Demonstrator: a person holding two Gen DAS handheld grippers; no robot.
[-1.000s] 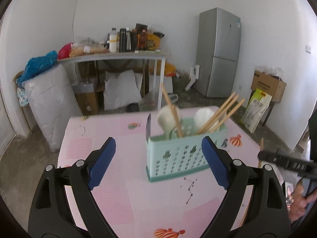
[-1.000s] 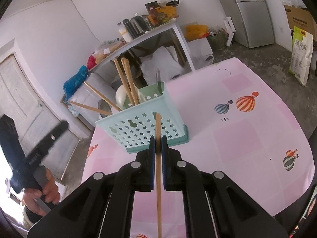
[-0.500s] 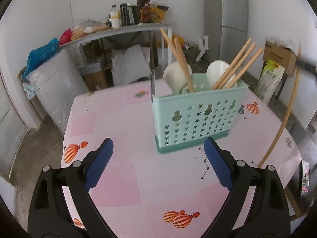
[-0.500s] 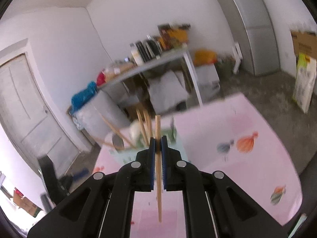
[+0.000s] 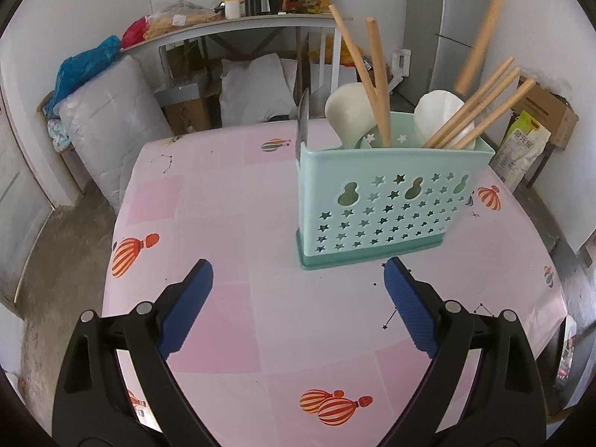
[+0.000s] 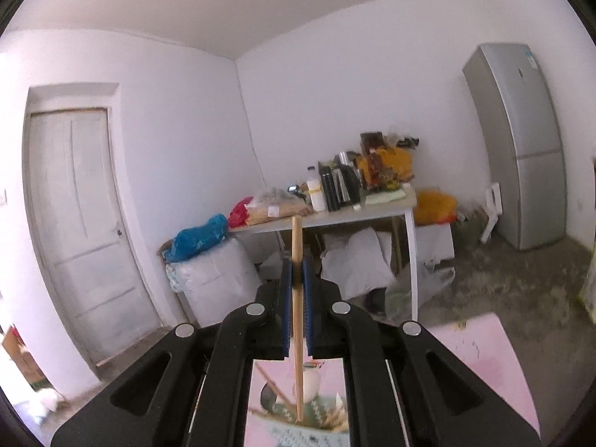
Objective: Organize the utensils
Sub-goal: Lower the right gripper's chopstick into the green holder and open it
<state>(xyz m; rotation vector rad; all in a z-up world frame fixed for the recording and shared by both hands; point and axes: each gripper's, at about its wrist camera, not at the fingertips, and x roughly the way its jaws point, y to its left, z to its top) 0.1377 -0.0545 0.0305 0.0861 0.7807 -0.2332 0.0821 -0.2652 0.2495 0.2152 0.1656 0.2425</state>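
The pink tabletop (image 5: 231,201) spreads wide in front of me, its far edge curving toward the floor (image 5: 56,253) and its near half bare, so there is plenty of open room on my left side. Beyond it the room falls away to a white door (image 6: 82,223), a cluttered side table (image 6: 335,216) and a grey fridge (image 6: 521,141) in the corner. On the right part of the tabletop stands the mint utensil basket (image 5: 387,201), upright and well in from every edge, with chopsticks (image 5: 376,82) and pale spoons (image 5: 350,111) sticking out of its top. My left gripper (image 5: 298,283) hangs low over the tabletop, tilted downward, its blue fingers (image 5: 186,309) spread wide with nothing between them; the right one of the two sits just in front of the basket's base, though I cannot tell whether it touches. My right gripper (image 6: 297,272) is raised and points almost level into the room, its fingers clenched on a single wooden chopstick (image 6: 296,246) held nearly upright. The lower end of that chopstick hangs above the open top of the basket, apart from it.
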